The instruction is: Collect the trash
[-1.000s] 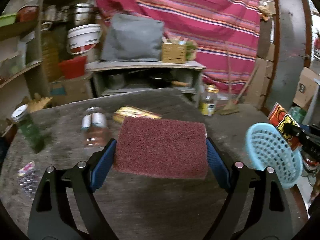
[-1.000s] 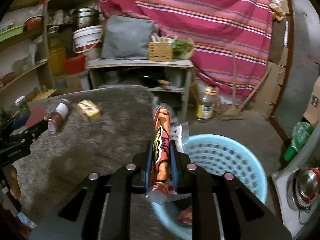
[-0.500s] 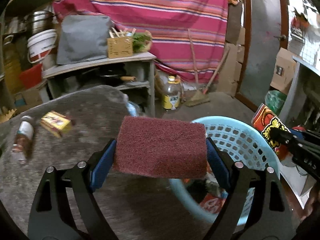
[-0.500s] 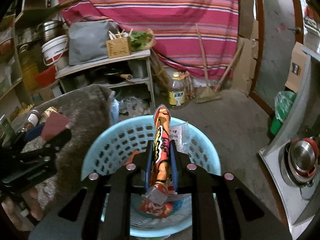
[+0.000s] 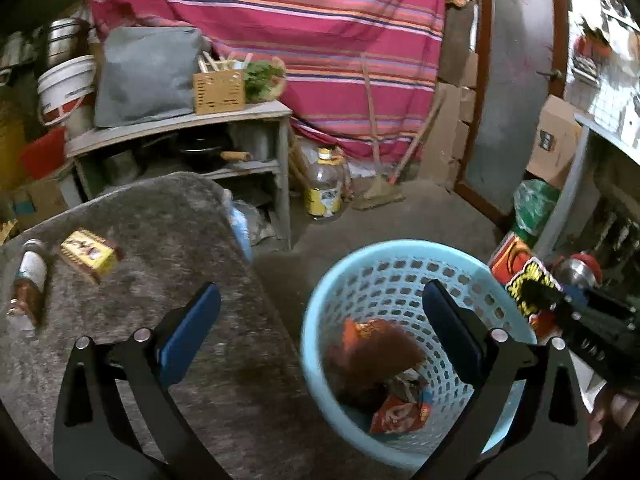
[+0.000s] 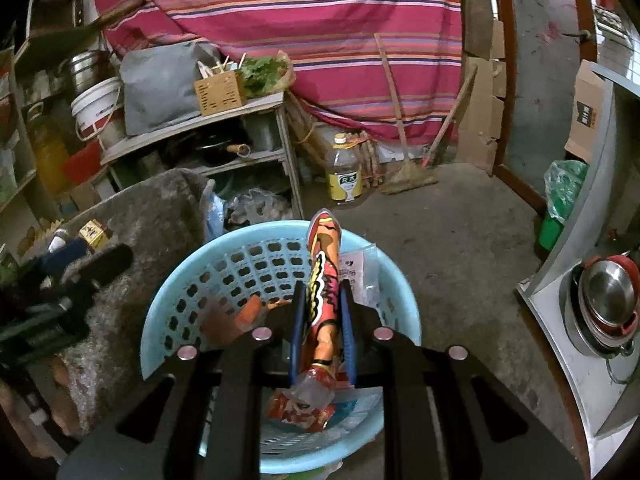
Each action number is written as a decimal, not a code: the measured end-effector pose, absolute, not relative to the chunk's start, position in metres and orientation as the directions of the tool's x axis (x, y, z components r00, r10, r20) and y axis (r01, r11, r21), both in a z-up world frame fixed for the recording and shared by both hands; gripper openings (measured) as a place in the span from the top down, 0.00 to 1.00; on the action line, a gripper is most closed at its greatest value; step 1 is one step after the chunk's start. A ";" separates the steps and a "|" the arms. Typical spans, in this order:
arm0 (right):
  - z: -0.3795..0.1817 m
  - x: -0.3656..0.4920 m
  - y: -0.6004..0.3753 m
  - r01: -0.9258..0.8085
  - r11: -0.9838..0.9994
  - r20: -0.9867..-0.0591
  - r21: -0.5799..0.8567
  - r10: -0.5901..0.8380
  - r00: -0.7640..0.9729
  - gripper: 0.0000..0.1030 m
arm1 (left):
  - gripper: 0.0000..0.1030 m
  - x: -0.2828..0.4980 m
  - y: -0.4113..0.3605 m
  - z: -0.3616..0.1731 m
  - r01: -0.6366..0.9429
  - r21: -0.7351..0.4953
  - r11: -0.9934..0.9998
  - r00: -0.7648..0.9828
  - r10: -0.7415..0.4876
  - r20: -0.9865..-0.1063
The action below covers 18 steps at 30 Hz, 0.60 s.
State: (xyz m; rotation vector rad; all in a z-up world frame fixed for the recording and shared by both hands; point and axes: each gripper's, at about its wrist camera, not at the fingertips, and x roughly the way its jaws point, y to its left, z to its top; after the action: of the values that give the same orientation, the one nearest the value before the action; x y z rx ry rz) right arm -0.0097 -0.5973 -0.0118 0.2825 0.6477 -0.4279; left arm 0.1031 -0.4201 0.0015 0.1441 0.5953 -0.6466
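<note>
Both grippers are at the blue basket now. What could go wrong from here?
1. The right gripper clamps the snack wrapper with a clear plastic bag beside it; on release, either may catch on the pads instead of dropping.
2. The left gripper, whose jaws have just been opening, straddles the basket rim and could tip it.
3. The yellow box and bottle remain on the table.

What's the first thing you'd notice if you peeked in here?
The big striped red cloth hanging across the back wall. Then the blue basket on the floor beside the table, with a brown pad and wrappers inside. Over it, the right gripper pinches an orange snack bag, and the left gripper is open.
</note>
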 end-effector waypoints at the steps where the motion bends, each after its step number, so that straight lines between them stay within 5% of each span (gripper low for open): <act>1: -0.012 -0.008 -0.596 0.463 0.878 -0.634 0.123 -0.289 0.717 0.83 | 0.05 0.103 -0.413 0.005 0.595 -0.059 0.801 0.648 -0.523 -0.554; 13: -0.039 0.029 -0.563 0.416 0.903 -0.663 0.106 -0.248 0.706 0.80 | 0.05 0.098 -0.315 0.021 0.456 -0.071 0.887 0.751 -0.427 -0.504; 14: -0.039 0.029 -0.563 0.419 0.901 -0.660 0.108 -0.250 0.708 0.68 | 0.05 0.096 -0.304 0.022 0.443 -0.069 0.894 0.762 -0.416 -0.496; 15: -0.039 0.029 -0.563 0.431 0.896 -0.658 0.108 -0.260 0.707 0.44 | 0.05 0.095 -0.296 0.022 0.431 -0.064 0.900 0.773 -0.405 -0.488; 18: -0.035 0.024 -0.564 0.449 0.886 -0.638 0.118 -0.279 0.718 0.27 | 0.05 0.088 -0.263 0.027 0.398 -0.051 0.916 0.801 -0.374 -0.467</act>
State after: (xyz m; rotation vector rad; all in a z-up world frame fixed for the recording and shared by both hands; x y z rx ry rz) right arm 0.0244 -0.5643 -0.0346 0.2740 0.6560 -0.4079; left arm 0.0883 -0.2629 0.0265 0.0502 0.4897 -0.4139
